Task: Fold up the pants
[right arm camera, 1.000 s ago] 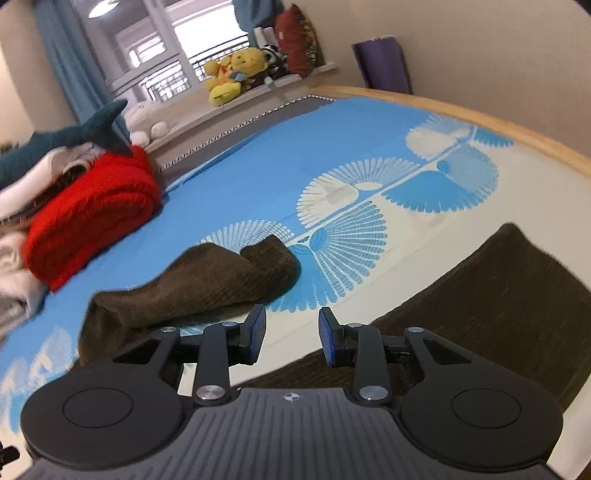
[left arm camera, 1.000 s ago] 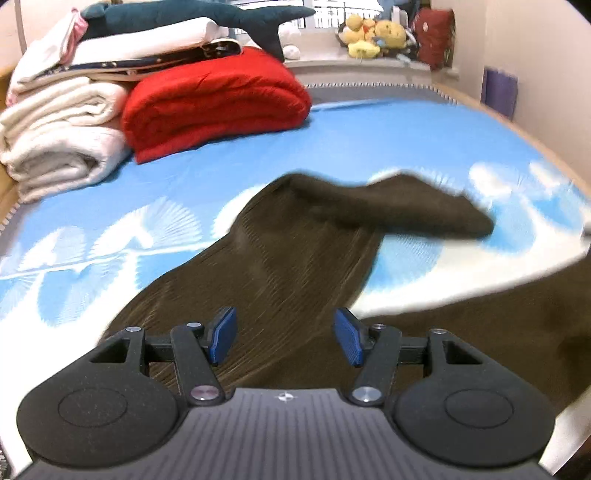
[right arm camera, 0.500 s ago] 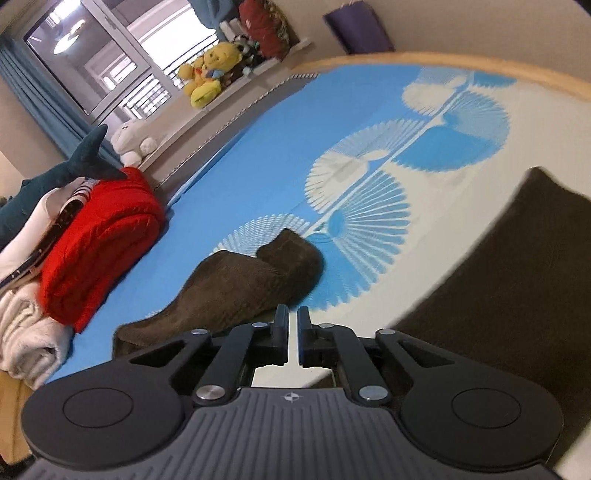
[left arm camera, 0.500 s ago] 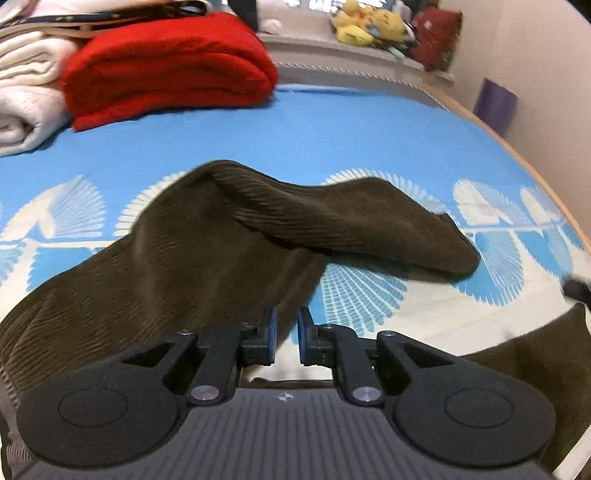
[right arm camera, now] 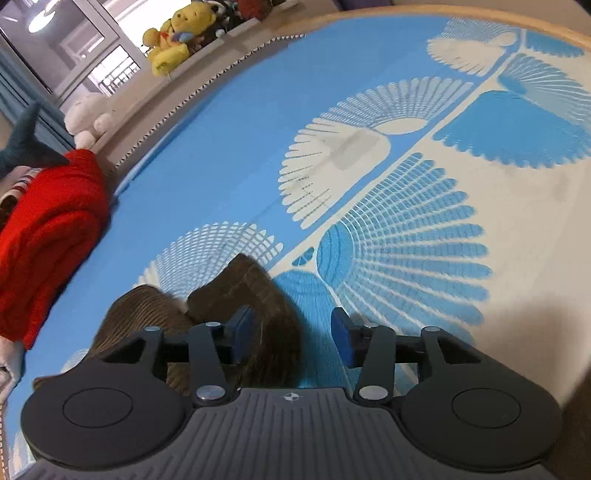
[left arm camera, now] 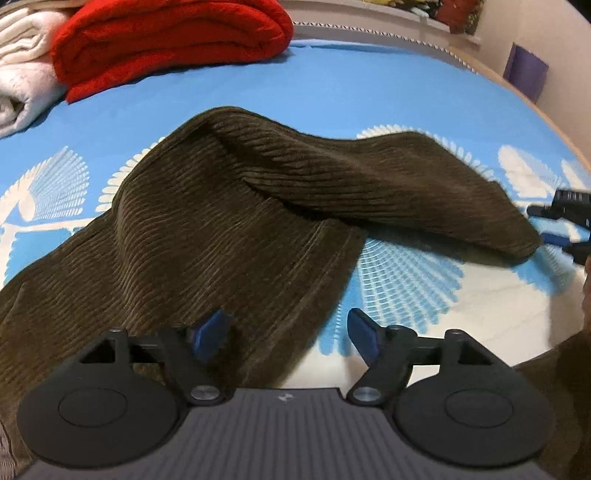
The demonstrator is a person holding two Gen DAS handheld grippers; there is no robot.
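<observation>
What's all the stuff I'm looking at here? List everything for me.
pants: one, dark brown corduroy, spread on the bed, one leg end lying crosswise
bed sheet: one, blue with white fan prints, under the pants
red blanket: one, folded, far left on the bed
white blankets: folded pile, number unclear, left of the red one
yellow plush toy: one, on the ledge by the window
white plush toy: one, on the ledge
shark plush: one, dark teal, only the tail shows
left claw: black with blue pads, opening over the pants' edge
right claw: same, opening over the leg end
</observation>
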